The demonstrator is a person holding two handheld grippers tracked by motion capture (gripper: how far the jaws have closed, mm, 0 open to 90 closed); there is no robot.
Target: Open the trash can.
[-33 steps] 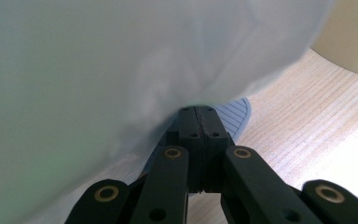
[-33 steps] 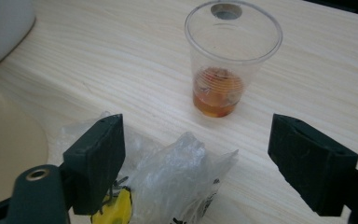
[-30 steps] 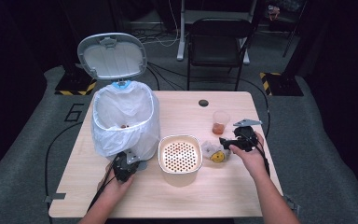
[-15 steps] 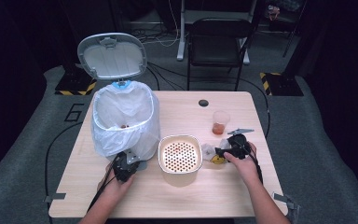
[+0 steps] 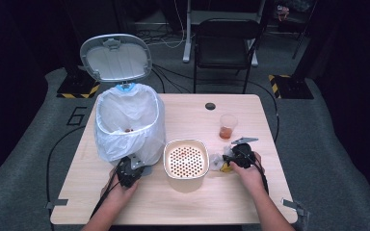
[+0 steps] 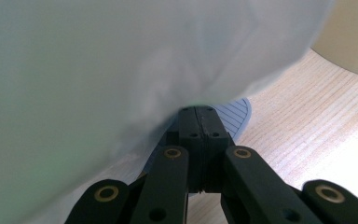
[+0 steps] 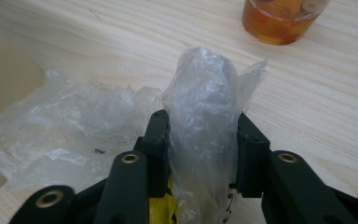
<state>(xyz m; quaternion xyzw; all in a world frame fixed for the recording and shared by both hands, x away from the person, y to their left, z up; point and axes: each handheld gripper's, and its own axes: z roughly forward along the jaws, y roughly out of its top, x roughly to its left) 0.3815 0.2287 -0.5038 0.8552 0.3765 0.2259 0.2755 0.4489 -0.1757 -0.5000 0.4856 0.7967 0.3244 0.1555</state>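
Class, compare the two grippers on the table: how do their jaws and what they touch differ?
The left gripper has its jaws pressed together at the bin's grey pedal, while the right gripper holds its jaws apart around crumpled clear plastic. Left sits beside the white-bagged bin; right near the cup. Both are black, hand-held.

Pale wood table [image 5: 192, 202]; white bin bag [image 5: 125, 125]; cream strainer [image 5: 186, 159] dotted with orange holes; amber drink in a clear cup [image 5: 227, 127]; black grippers.
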